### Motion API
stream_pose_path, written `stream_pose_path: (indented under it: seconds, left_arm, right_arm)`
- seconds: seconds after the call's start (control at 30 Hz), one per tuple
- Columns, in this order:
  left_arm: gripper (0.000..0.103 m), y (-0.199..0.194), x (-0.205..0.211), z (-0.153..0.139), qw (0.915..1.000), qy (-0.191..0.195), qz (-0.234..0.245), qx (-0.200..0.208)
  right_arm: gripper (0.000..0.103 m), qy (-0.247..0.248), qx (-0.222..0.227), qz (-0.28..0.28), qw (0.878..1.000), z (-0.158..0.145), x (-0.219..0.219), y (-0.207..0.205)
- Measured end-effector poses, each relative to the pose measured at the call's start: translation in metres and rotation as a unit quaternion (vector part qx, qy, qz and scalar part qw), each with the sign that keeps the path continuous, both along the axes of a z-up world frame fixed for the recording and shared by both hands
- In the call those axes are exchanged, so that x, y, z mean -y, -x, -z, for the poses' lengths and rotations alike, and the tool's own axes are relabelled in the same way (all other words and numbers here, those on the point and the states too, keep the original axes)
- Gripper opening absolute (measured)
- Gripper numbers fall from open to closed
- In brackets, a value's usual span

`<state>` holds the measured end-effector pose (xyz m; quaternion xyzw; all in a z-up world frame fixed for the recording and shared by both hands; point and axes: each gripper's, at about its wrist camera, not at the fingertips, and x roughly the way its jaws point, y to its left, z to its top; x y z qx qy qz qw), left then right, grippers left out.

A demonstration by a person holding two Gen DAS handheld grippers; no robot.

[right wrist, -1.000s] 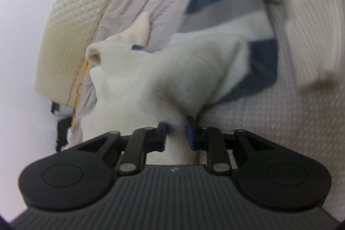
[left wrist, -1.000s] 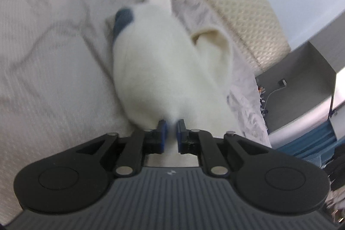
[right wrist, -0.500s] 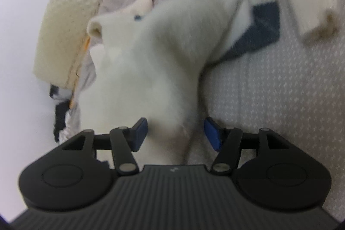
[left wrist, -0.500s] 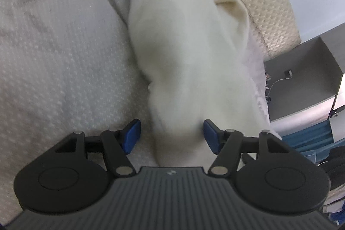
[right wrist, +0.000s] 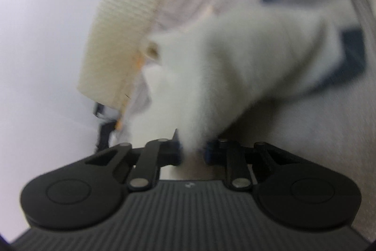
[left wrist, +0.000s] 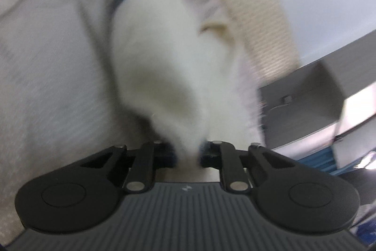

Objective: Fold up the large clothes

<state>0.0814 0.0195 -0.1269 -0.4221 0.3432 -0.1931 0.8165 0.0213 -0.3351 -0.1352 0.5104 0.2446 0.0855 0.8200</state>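
Between both pairs of fingers, fluffy white fabric is now pinched: half a second ago each gripper stood wide apart around the sweater (left wrist: 174,67), and now the left gripper (left wrist: 188,155) and right gripper (right wrist: 192,152) have clenched on its near edge at 6 o'clock. The sweater, white with dark blue patches, stretches toward 12 o'clock over the pale bedspread (left wrist: 47,86), so a fresh grasp for the next fold seems made. Both views are blurred; no brand, label or writing is readable.
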Motion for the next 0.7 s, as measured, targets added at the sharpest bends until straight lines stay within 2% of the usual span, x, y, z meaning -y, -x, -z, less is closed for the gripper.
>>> stream_pose_path:
  seconds: [0.17, 0.23, 0.33, 0.5, 0.63, 0.7]
  left_arm:
    - [0.014, 0.000, -0.016, -0.062, 0.9961, 0.047, -0.019, 0.072]
    - [0.014, -0.002, -0.020, -0.091, 0.9938, 0.053, -0.023, 0.095]
    - [0.014, -0.004, -0.029, -0.141, 0.9890, 0.053, -0.026, 0.135]
    - [0.014, -0.005, -0.035, -0.244, 0.9767, 0.049, -0.027, 0.207]
    - [0.014, 0.007, -0.035, -0.337, 0.9615, 0.046, -0.028, 0.269]
    - [0.014, 0.017, -0.033, -0.390, 0.9506, 0.036, -0.028, 0.307]
  right_arm:
    - [0.018, 0.003, 0.077, 0.003, 0.997, -0.052, 0.009, 0.002]
    - [0.018, 0.024, 0.097, -0.005, 0.995, -0.081, 0.004, 0.000]
    - [0.018, 0.026, 0.138, -0.007, 0.990, -0.132, -0.001, -0.004]
    - [0.018, 0.065, 0.215, -0.013, 0.974, -0.245, -0.002, -0.007]
    - [0.018, 0.092, 0.271, -0.017, 0.958, -0.335, -0.002, 0.006]
    - [0.018, 0.110, 0.296, -0.019, 0.948, -0.384, -0.003, 0.019]
